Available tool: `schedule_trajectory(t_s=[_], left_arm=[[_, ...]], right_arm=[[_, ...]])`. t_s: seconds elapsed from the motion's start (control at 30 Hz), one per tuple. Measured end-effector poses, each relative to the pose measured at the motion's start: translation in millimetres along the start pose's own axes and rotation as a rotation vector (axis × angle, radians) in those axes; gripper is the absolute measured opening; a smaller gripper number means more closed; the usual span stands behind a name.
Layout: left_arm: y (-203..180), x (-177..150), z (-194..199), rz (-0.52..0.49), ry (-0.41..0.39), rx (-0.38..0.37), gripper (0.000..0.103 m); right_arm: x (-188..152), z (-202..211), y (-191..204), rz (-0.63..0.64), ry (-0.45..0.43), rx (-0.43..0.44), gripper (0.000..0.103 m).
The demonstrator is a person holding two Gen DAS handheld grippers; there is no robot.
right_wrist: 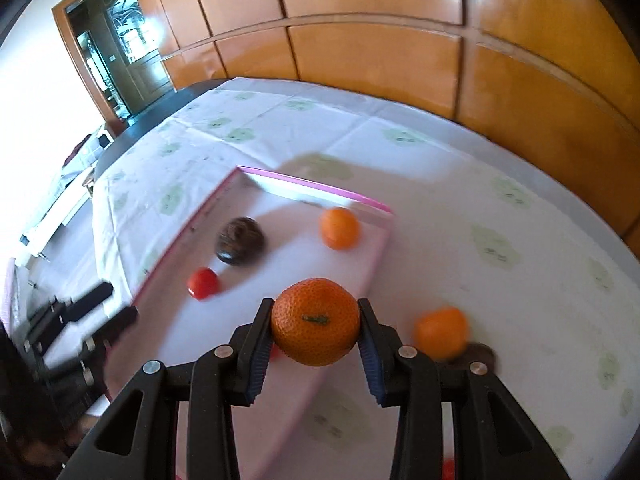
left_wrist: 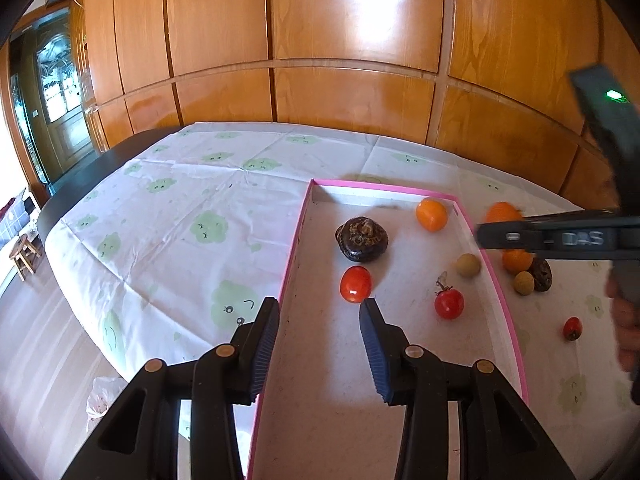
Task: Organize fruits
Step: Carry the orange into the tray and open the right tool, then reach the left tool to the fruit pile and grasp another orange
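between right jaws: mandarin (right_wrist: 316, 321) clenched, stem facing camera; left jaws released, straddling tray (left_wrist: 505, 292) wall.

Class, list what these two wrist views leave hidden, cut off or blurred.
- Right wrist view: the held mandarin in the right gripper hides tray floor behind it.
- Right wrist view: loose orange and dark fruit are motion-blurred.
- Left wrist view: right gripper covers part of an orange.
- Left wrist view: tray's near end is cut off by the bottom edge.
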State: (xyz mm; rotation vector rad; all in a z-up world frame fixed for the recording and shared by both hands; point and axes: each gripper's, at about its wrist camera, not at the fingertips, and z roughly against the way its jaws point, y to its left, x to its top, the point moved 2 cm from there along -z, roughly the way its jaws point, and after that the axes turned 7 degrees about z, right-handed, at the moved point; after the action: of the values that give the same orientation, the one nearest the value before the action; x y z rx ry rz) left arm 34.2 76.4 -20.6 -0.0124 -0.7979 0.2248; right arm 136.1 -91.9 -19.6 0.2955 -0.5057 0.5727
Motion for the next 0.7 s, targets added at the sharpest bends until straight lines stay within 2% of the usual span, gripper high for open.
schedule_trajectory(t_s=[0.13,0.3,0.5,0.7], left_arm=[[3,-2,-2,0.005,0.011,-0.003,0.043],[4,-4,-4,0.005,0.019,-0.006,0.043],[1,-4,-4,-0.001,0.020,-0.011,0.045],[-4,-4,-1,-0.017,0.014,-0.018,0.046]], right_arm=[[9,-32,15,0.011,0.044,0.000,0.040],[6,-46,15,-0.010,0.070,-0.020,0.041],[2,-24,11,-0.028,0.007,-0.001,0.041],[-5,5,2,-0.039,-0.049,-0.017,0.041]])
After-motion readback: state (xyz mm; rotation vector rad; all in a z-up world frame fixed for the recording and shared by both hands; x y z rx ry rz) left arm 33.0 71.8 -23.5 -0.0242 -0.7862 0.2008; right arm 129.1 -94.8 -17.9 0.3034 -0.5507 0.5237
